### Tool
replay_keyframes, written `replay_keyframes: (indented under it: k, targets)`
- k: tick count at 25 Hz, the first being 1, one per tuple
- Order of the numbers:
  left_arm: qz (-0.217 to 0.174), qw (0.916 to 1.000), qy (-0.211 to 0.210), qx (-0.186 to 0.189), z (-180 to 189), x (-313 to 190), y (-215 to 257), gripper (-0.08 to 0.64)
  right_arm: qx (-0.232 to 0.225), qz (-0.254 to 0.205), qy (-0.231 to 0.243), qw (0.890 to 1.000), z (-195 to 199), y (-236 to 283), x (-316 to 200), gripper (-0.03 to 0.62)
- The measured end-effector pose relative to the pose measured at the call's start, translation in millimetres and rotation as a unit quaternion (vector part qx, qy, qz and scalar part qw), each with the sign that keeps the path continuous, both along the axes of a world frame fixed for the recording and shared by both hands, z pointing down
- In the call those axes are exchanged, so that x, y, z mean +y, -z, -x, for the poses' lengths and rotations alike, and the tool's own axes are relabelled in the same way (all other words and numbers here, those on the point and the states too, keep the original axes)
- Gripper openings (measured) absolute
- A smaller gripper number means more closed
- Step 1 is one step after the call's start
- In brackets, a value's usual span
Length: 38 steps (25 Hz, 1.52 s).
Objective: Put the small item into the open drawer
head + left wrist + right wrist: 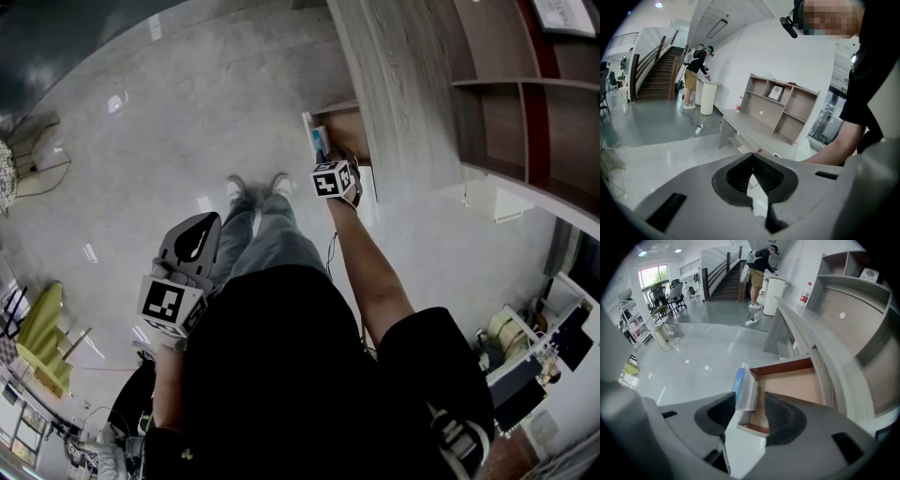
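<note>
The small item (745,385) is a flat white and blue packet. It stands upright between the jaws of my right gripper (749,401), over the front edge of the open wooden drawer (787,365). It leans on the left pad and the right pad is clear of it, so the gripper is open. In the head view the right gripper (330,159) reaches out to the drawer (345,127) under the desk, with the packet (320,142) at the drawer's front. My left gripper (752,157) hangs at my side (192,236), shut and empty.
The grey desk (820,348) runs above the drawer and carries a shelf unit (853,301). Polished floor (169,141) spreads to the left. A person (761,263) stands far off by a white bin (776,291) near the stairs. My own feet (258,187) are beside the drawer.
</note>
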<state>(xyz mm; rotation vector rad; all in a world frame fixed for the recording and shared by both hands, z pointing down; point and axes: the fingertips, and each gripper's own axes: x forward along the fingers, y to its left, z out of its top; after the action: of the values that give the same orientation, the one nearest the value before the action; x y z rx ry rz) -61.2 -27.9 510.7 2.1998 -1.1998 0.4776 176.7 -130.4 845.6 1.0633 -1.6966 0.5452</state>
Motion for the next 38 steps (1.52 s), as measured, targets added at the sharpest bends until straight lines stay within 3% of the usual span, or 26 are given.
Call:
replay_keyframes:
  k: [8,17,25,38]
  targets:
    - [-0.026,0.9994,-0.004,0.021,5.0,-13.1,7.4,0.002,-0.022,-0.031,-0.008,0.999,7.8,47.1,3.5,0.199]
    - [-0.056,0.9977,-0.017,0.034,8.7,-34.2,17.2,0.002,-0.079,-0.080,0.002,0.994,32.4,136.9,-5.9,0.134]
    - [-0.089,0.9943,-0.034,0.048,6.6,-53.8,36.0,0.002,-0.127,-0.160,0.009,0.979,52.6,242.9,-16.9,0.046]
    - [-0.141,0.9870,-0.034,0.069,16.7,-75.6,65.4,0.002,-0.200,-0.268,0.047,0.941,83.1,386.3,-8.8,0.025]
